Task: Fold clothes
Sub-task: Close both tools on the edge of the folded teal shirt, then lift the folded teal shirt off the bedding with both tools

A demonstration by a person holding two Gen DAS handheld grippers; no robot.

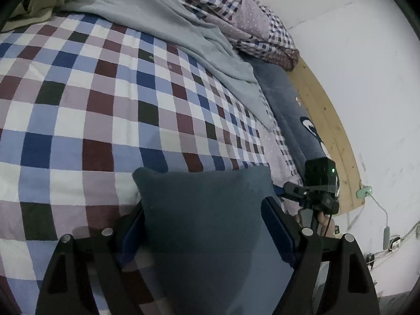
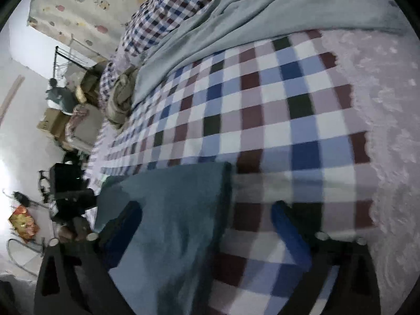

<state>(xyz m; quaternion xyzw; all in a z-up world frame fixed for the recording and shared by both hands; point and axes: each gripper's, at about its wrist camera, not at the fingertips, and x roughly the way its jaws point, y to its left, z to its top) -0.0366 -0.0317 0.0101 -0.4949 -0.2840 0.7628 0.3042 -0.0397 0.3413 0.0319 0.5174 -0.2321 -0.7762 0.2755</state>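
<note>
A folded dark teal garment (image 1: pixel 207 225) lies flat on the checkered bed sheet (image 1: pixel 78 120). My left gripper (image 1: pixel 203 207) is open, its blue-padded fingers (image 1: pixel 134 236) straddling the garment's two side edges. In the left wrist view the right gripper (image 1: pixel 315 191) shows just past the garment's right edge. In the right wrist view the same garment (image 2: pixel 170 223) fills the lower left. My right gripper (image 2: pixel 206 207) is open over its right edge, one finger (image 2: pixel 126 225) above the cloth and the other above bare sheet. This view is blurred. The left gripper (image 2: pixel 68 186) shows dark at the left.
A grey blanket (image 1: pixel 168 26) and a checkered quilt (image 1: pixel 236 8) are heaped at the bed's far side. A dark blue pillow (image 1: pixel 288 105) lies against the wooden headboard (image 1: pixel 330 120). An olive bundle (image 2: pixel 120 99), a pink fluffy cover (image 2: pixel 388 131) and a seated person (image 2: pixel 60 97) are also visible.
</note>
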